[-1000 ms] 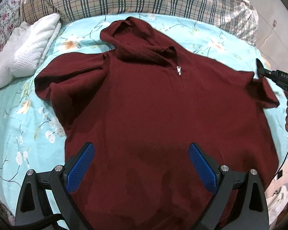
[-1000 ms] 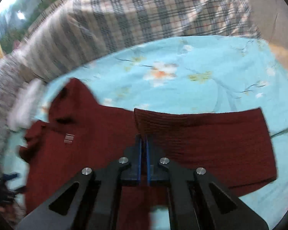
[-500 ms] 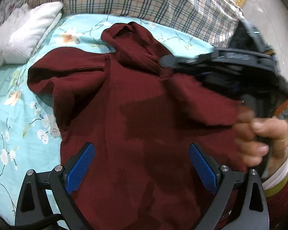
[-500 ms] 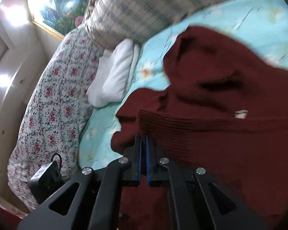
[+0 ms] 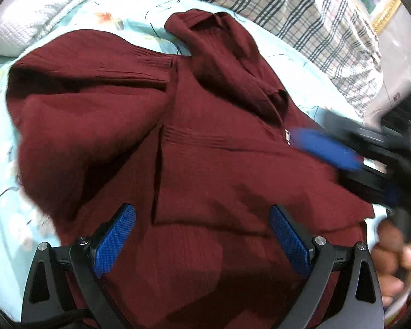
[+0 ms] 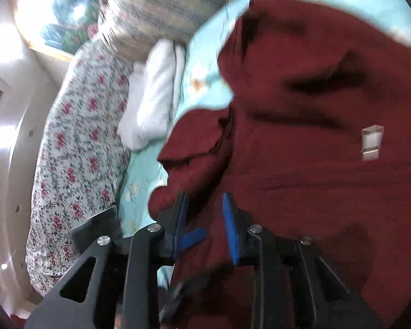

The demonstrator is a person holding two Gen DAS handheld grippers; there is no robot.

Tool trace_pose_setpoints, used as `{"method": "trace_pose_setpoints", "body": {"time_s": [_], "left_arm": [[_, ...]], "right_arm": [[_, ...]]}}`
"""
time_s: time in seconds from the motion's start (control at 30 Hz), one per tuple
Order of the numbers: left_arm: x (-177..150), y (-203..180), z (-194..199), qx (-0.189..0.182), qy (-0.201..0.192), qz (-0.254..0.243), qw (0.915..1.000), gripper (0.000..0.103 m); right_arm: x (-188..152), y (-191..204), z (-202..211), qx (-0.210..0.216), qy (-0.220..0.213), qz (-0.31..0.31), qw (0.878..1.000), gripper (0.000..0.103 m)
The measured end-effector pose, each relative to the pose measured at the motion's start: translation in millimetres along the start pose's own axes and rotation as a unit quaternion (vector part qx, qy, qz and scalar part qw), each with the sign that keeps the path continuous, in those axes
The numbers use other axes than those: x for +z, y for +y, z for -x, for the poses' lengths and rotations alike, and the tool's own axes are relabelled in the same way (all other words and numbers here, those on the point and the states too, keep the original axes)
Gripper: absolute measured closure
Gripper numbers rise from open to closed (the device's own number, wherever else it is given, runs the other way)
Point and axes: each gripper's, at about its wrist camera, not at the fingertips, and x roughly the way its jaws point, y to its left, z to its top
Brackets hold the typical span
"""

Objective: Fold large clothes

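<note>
A dark red hooded sweater lies on the light blue floral bedsheet. Its right sleeve is folded across the chest, its cuff edge near the middle. The left sleeve lies folded at the left. My left gripper is open and empty, hovering over the sweater's lower body. My right gripper is open with the jaws a little apart, just above the sweater, holding nothing. It shows blurred in the left wrist view at the right.
A white folded blanket lies at the far left. Plaid pillows line the head of the bed. A floral quilt lies along the bed's side. A framed picture hangs on the wall.
My right gripper carried the right sleeve across the chest, then opened and let it go. The sleeve now lies folded on the sweater. My left gripper stayed open.
</note>
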Motion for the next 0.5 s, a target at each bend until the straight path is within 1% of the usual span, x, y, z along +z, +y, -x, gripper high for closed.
{"method": "trace_pose_setpoints", "body": {"time_s": [0.07,0.1,0.13,0.17,0.2,0.23,0.27,0.33,0.37,0.4,0.43,0.47,0.5], "left_arm": [[4,-3,-4,0.008,-0.011,-0.002,0.9999,0.010],[5,-6,-4,0.009,-0.016,-0.008,0.9998,0.023],[6,-8,-4,0.009,-0.019,-0.016,0.9996,0.044],[7,-14,-6,0.013,-0.019,-0.029,0.9993,0.058],[9,-15,-7,0.018,-0.020,-0.035,0.9990,0.088],[9,-18,-5,0.015,-0.021,-0.042,0.9988,0.094],[9,-19,0,0.013,-0.028,-0.043,0.9986,0.094],[10,-22,22,0.030,-0.075,-0.059,0.9950,0.094],[10,-21,29,0.038,-0.086,-0.061,0.9936,0.095],[11,-17,41,0.059,-0.106,-0.063,0.9906,0.095],[13,-12,47,0.077,-0.117,-0.062,0.9882,0.095],[15,-4,52,0.089,-0.123,-0.058,0.9866,0.095],[15,6,54,0.087,-0.118,-0.051,0.9879,0.095]], "right_arm": [[-5,-3,39,-0.012,-0.040,-0.002,0.999,0.072],[-10,-7,64,-0.028,-0.067,-0.005,0.997,0.072],[-13,-11,83,-0.039,-0.086,-0.011,0.995,0.071],[-18,-15,101,-0.047,-0.105,-0.017,0.993,0.071],[-22,-21,119,-0.055,-0.125,-0.024,0.990,0.071],[-27,-26,138,-0.067,-0.145,-0.031,0.987,0.071],[-31,-31,154,-0.080,-0.162,-0.035,0.983,0.071],[-37,-41,186,-0.122,-0.192,-0.037,0.973,0.071],[-38,-47,198,-0.143,-0.201,-0.038,0.968,0.071],[-39,-55,210,-0.166,-0.207,-0.039,0.963,0.071],[-38,-64,219,-0.192,-0.211,-0.043,0.958,0.071],[-37,-74,224,-0.208,-0.210,-0.049,0.954,0.071],[-33,-87,227,-0.221,-0.206,-0.060,0.951,0.070]]}}
